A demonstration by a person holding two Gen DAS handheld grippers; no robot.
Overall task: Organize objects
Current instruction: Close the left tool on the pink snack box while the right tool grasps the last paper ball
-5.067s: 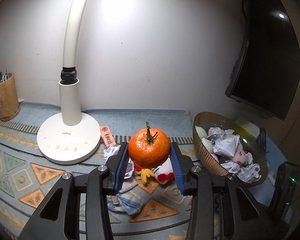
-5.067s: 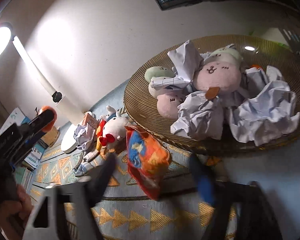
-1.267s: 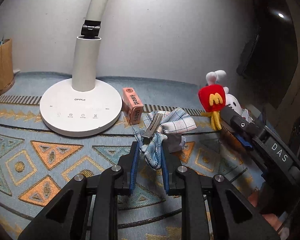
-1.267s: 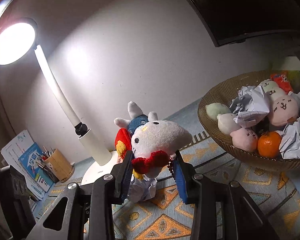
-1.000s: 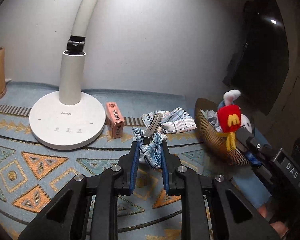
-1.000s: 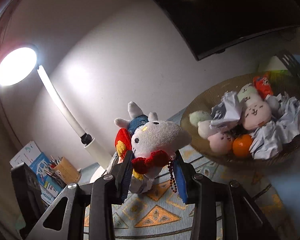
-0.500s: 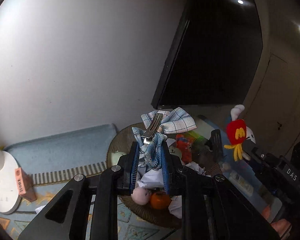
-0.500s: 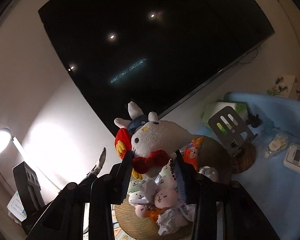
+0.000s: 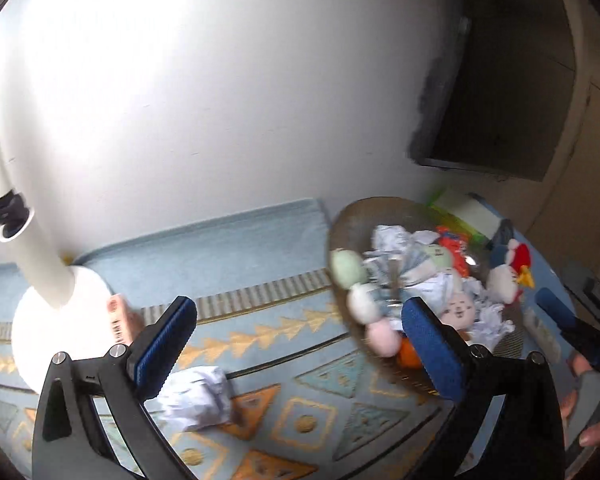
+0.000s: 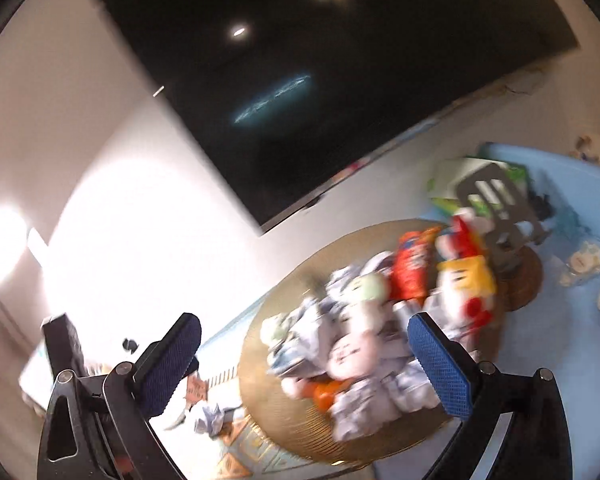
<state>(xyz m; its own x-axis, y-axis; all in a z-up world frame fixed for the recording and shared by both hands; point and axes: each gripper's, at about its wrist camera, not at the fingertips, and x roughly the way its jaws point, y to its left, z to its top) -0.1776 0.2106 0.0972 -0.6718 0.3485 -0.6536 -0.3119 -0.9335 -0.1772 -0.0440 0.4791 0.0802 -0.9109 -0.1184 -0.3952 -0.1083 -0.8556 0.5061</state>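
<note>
Standing wide apart with nothing between the pads, the jaws of the left gripper have just been opening, and the checked cloth that was between them now lies in the basket. The right gripper is in the same condition: jaws just opened, spread and empty, with the white plush toy lying among the contents at the far right of the basket. In the left wrist view the same toy shows red and white at the basket's right side.

Progress, as judged from the present views: most loose items are already gathered. The basket holds crumpled paper balls, several pastel round plushies, a pink-faced bunny plush, an orange at the near rim and a red-orange snack packet toward the far side.

Outstanding: one crumpled paper ball remains on the patterned mat, near the left finger, well apart from the basket. A small pink box stands touching or just beside the lamp base; whether it belongs in the basket cannot be determined.

Both views are motion-blurred, so finer detail of the basket contents is not reliable.
</note>
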